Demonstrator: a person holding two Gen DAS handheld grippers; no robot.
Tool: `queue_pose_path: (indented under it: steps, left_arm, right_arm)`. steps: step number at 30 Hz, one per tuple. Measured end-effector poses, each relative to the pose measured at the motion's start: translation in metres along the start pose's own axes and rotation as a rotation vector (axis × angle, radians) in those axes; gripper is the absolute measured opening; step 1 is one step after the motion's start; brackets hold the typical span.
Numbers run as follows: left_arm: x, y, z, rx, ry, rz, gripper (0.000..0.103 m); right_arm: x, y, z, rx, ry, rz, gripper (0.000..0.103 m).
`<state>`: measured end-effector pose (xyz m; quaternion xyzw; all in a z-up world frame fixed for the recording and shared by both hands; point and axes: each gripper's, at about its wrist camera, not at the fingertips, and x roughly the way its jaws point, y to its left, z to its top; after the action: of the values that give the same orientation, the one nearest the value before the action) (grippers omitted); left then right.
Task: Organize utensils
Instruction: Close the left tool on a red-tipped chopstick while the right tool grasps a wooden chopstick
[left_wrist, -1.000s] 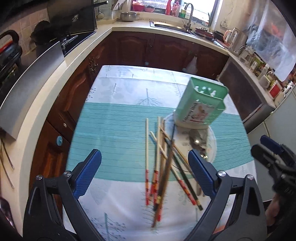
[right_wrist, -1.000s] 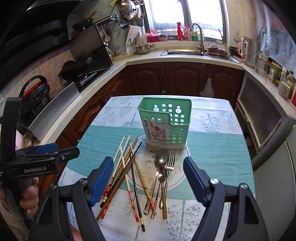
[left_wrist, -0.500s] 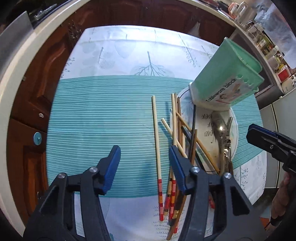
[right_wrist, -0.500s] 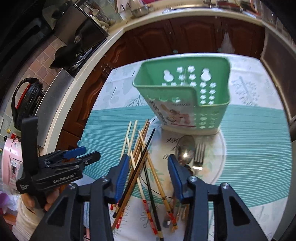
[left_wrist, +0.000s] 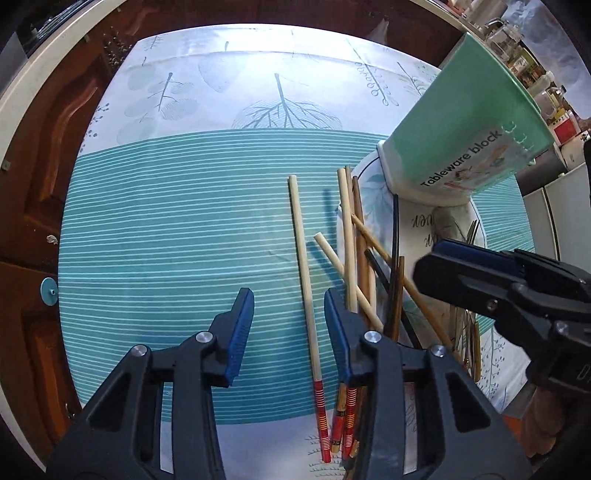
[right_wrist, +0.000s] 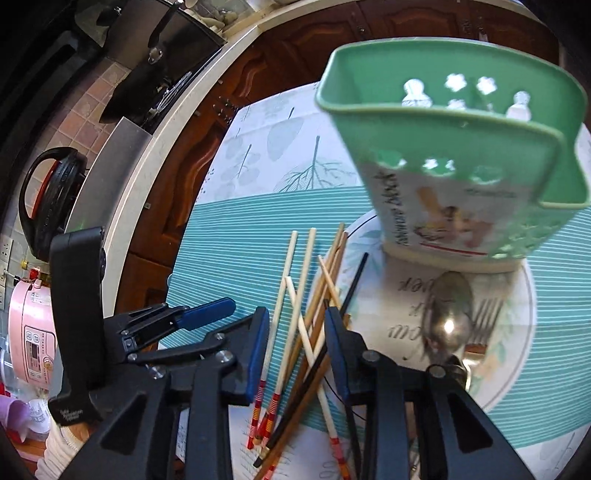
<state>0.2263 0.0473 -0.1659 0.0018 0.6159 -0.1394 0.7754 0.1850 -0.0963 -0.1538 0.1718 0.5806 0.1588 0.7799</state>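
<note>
A: What dominates the table?

B: A teal striped tablecloth (left_wrist: 166, 236), then the green utensil holder (right_wrist: 454, 155) standing upright on a round printed mat (right_wrist: 517, 354) at its far right.

A: And the utensils?

B: Chopsticks (left_wrist: 351, 236) lie crisscrossed just left of the mat; a spoon (right_wrist: 448, 314) and fork (right_wrist: 487, 314) rest on it.

A: The tools?

B: Left gripper (left_wrist: 289, 325), fingers apart, straddles one pale chopstick (left_wrist: 303, 266). Right gripper (right_wrist: 297, 350), fingers apart, hovers low over the pile.
</note>
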Motion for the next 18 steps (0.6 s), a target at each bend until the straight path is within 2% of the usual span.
queue_pose_path:
  steps: [5, 18]
  left_arm:
    - [0.004, -0.003, 0.0, 0.014, -0.001, 0.001, 0.037]
    - [0.006, 0.003, -0.007, 0.019, 0.002, -0.015, 0.036]
  right_arm:
    - [0.013, 0.002, 0.004, 0.011, 0.005, 0.004, 0.031]
    - [0.046, 0.007, 0.017, 0.061, 0.015, -0.023, 0.021]
